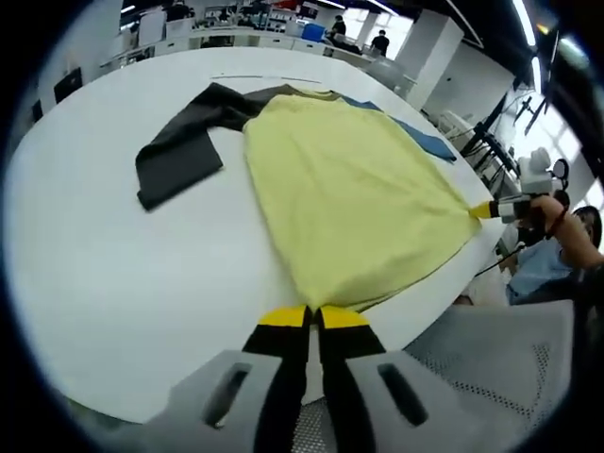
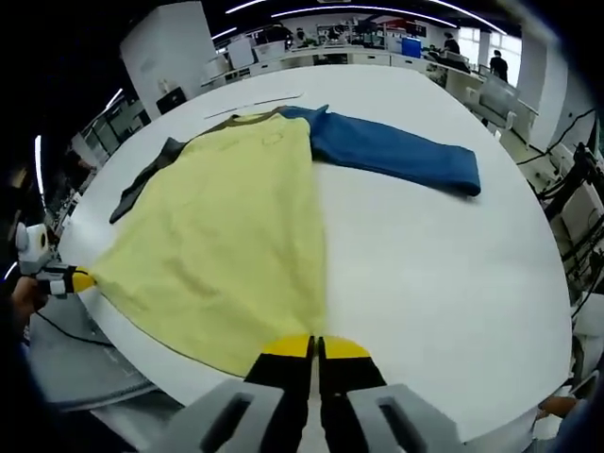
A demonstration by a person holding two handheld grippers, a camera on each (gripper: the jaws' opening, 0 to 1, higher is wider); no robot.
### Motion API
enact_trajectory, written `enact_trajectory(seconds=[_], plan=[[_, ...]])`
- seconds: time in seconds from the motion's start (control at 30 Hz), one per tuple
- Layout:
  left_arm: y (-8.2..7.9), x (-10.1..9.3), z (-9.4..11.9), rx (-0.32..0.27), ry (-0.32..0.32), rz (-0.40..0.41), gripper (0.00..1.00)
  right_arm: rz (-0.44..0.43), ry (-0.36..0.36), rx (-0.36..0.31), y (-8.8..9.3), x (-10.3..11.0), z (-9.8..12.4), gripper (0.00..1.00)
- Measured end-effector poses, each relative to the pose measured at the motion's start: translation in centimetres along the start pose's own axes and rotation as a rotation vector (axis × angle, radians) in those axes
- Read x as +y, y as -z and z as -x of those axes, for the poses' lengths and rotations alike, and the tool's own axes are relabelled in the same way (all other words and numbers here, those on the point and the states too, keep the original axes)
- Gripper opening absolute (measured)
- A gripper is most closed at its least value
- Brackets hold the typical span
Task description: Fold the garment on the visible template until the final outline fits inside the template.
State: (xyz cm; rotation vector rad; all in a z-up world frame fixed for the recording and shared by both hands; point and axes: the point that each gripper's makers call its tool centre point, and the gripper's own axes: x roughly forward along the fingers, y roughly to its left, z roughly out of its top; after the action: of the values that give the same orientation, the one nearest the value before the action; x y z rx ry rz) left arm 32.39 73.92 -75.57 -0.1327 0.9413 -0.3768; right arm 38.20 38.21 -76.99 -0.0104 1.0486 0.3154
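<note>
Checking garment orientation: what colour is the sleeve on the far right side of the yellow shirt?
Blue; the long blue sleeve shows best in the right gripper view.

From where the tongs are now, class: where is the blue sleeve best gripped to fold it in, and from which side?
Take the blue sleeve at its free cuff end, coming from the bare white table beyond it. The sleeve lies flat and straight, pointing away from the yellow body, so the cuff edge is open to reach. Both tongs, left and right, look shut on the hem.

Yellow garment (image 2: 226,245) on table (image 2: 425,274), tongs (image 2: 315,344) gripping hem
</note>
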Motion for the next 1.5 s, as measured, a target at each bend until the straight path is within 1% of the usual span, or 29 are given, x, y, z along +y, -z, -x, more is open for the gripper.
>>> enact_trajectory(seconds=[0.03, 0.07, 0.13, 0.17, 0.23, 0.27, 0.33, 0.37, 0.53, 0.63, 0.7, 0.8, 0.93, 1.1, 1.2, 1.37, 1.5], plan=[[-0.1, 0.0, 0.1, -0.006, -0.005, -0.005, 0.03, 0.001, 0.0, -0.002, 0.0, -0.1, 0.0, 0.03], [-0.2, 0.1, 0.1, -0.014, -0.008, -0.009, 0.08, -0.001, 0.001, -0.006, -0.1, -0.1, 0.1, 0.09], [-0.6, 0.0, 0.1, -0.034, -0.007, -0.019, 0.21, -0.002, -0.002, -0.025, -0.5, -0.2, 0.2, 0.18], [-1.0, 0.0, 0.1, -0.057, -0.008, -0.025, 0.26, -0.006, -0.002, -0.033, -0.6, -0.2, 0.3, 0.21], [-1.4, 0.0, 0.2, -0.081, -0.013, -0.039, 0.39, -0.006, -0.008, -0.056, -1.2, -0.2, 0.3, 0.26], [-1.7, 0.1, 0.2, -0.093, -0.02, -0.049, 0.44, -0.004, -0.01, -0.074, -1.5, -0.2, 0.3, 0.3], [-2.3, 0.1, 0.3, -0.118, -0.022, -0.07, 0.52, -0.006, -0.011, -0.089, -1.9, -0.2, 0.4, 0.35], [-2.5, 0.1, 0.3, -0.128, -0.025, -0.074, 0.55, -0.002, -0.013, -0.096, -2.1, -0.2, 0.4, 0.38], [-3.8, 0.2, 0.5, -0.184, -0.033, -0.104, 0.69, 0.014, -0.034, -0.148, -3.7, -0.2, 0.4, 0.45], [-4.3, 0.0, 0.7, -0.2, -0.026, -0.108, 0.74, 0.024, -0.036, -0.188, -5.1, -0.5, 0.5, 0.49], [-4.6, -0.1, 0.7, -0.212, -0.024, -0.118, 0.77, 0.026, -0.041, -0.205, -5.9, -0.7, 0.6, 0.5], [-4.9, -0.2, 0.8, -0.222, -0.02, -0.128, 0.84, 0.033, -0.051, -0.226, -7.1, -0.9, 0.6, 0.53], [-5.0, -0.3, 0.8, -0.222, -0.018, -0.141, 0.89, 0.057, -0.051, -0.248, -8.6, -1.5, 0.5, 0.55], [-5.4, -0.3, 0.8, -0.233, -0.019, -0.146, 0.94, 0.076, -0.064, -0.279, -10.6, -1.8, 0.1, 0.54], [-5.7, -0.4, 0.9, -0.24, -0.018, -0.147, 0.96, 0.096, -0.065, -0.285, -11.6, -1.9, -0.2, 0.54], [-6.0, -0.4, 1.0, -0.239, -0.018, -0.157, 0.98, 0.136, -0.075, -0.305, -13.6, -2.0, -0.9, 0.51], [-6.3, -0.4, 1.2, -0.246, -0.02, -0.152, 0.99, 0.156, -0.082, -0.312, -14.9, -2.1, -1.5, 0.48]])
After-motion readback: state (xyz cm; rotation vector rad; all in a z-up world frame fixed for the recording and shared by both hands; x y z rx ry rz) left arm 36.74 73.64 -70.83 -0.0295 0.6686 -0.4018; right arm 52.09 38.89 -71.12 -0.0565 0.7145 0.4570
